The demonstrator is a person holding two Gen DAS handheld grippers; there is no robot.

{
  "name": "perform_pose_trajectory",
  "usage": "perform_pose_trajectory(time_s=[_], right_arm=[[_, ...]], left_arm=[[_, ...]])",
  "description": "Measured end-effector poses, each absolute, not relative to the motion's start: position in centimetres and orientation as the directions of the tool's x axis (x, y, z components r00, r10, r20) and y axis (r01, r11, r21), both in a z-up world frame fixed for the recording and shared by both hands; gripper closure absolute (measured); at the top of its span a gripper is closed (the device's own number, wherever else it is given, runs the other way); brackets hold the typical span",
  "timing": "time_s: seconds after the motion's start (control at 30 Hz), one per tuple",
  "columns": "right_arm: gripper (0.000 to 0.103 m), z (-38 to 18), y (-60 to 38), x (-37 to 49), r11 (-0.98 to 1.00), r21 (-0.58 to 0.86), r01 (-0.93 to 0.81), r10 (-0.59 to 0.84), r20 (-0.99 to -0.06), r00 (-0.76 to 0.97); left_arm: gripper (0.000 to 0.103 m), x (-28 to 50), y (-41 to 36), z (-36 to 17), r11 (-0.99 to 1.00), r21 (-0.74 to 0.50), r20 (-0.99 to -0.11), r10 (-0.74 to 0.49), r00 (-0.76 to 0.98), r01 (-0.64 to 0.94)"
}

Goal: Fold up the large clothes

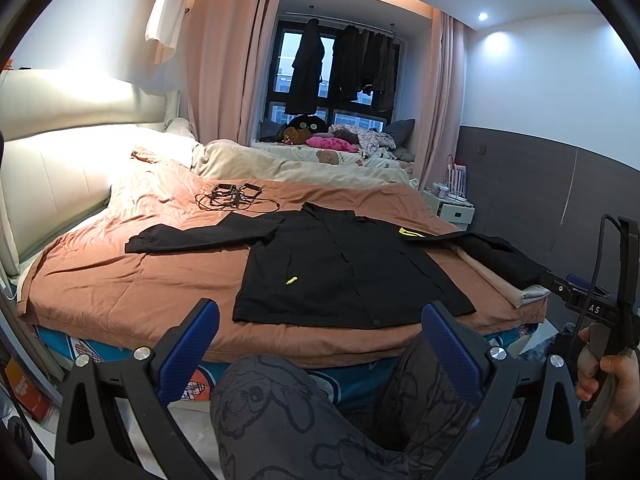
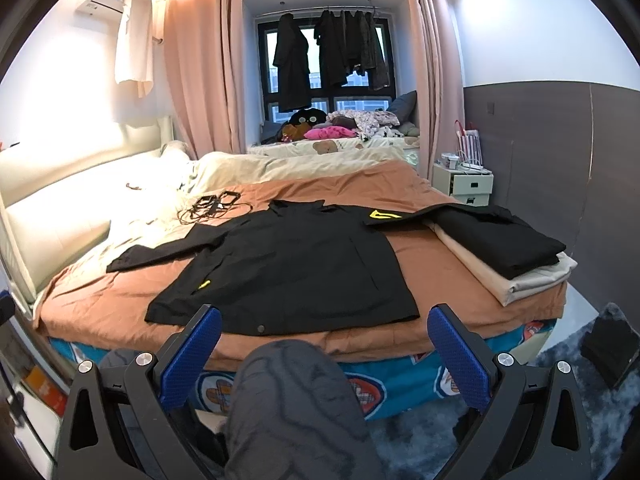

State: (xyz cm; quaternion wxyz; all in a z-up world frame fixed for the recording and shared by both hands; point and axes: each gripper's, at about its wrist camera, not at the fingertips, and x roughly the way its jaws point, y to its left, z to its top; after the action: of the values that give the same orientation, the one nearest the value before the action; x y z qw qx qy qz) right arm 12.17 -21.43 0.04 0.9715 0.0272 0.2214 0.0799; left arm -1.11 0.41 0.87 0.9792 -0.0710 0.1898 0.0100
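Presently, from the left wrist view, the left gripper (image 1: 320, 332) is held short of the bed (image 1: 100, 280), its blue-padded fingers (image 1: 450, 352) spread wide with nothing between them. A black jacket (image 1: 340, 272) lies flat on the brown bedspread, front up, hem toward the near edge. One sleeve (image 1: 200, 234) extends left across the cover; the other sleeve, bearing a yellow patch (image 1: 412, 233), runs right. A small yellow tag (image 1: 291, 280) shows on the jacket's front. Behind the jacket, a tangle of black cables (image 1: 230, 196) rests on the cover, apart from the garment. At the bed's right corner sits a stack of folded items (image 1: 504, 264), dark over pale. The person's knees in grey patterned trousers (image 1: 280, 408) fill the foreground. At far right a hand (image 1: 612, 384) grips the handle of the other tool; the state of its fingers cannot be told from this view.

From the right wrist view, the right gripper (image 2: 324, 334) is likewise short of the bed edge (image 2: 400, 344), fingers (image 2: 454, 356) wide apart and empty. The jacket (image 2: 288, 268) lies spread as noted, hem near the edge, yellow patch (image 2: 380, 215) on the right sleeve, which touches the folded stack (image 2: 504, 244). The cables (image 2: 208, 204) lie beyond the collar. A white bedside cabinet (image 2: 464, 180) stands right of the bed. Dark garments (image 2: 328, 56) hang at the window.
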Motion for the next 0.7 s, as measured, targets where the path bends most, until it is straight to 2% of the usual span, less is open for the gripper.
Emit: perform_pose_trajectory(time_s=[0.37,0.7], right_arm=[[0.000,0.5,-19.7,17.0,0.972,0.114,-0.205,0.234,-0.420,0.877],[0.000,1.2,-18.8,23.4,0.956,0.142,-0.256,0.292,-0.416,0.861]], left_arm=[[0.000,3.0,1.8,1.7,0.984,-0.149,-0.382,0.032,0.924,-0.096],[0.000,8.2,2.1,2.9,0.987,-0.093,-0.419,0.082,0.904,-0.132]])
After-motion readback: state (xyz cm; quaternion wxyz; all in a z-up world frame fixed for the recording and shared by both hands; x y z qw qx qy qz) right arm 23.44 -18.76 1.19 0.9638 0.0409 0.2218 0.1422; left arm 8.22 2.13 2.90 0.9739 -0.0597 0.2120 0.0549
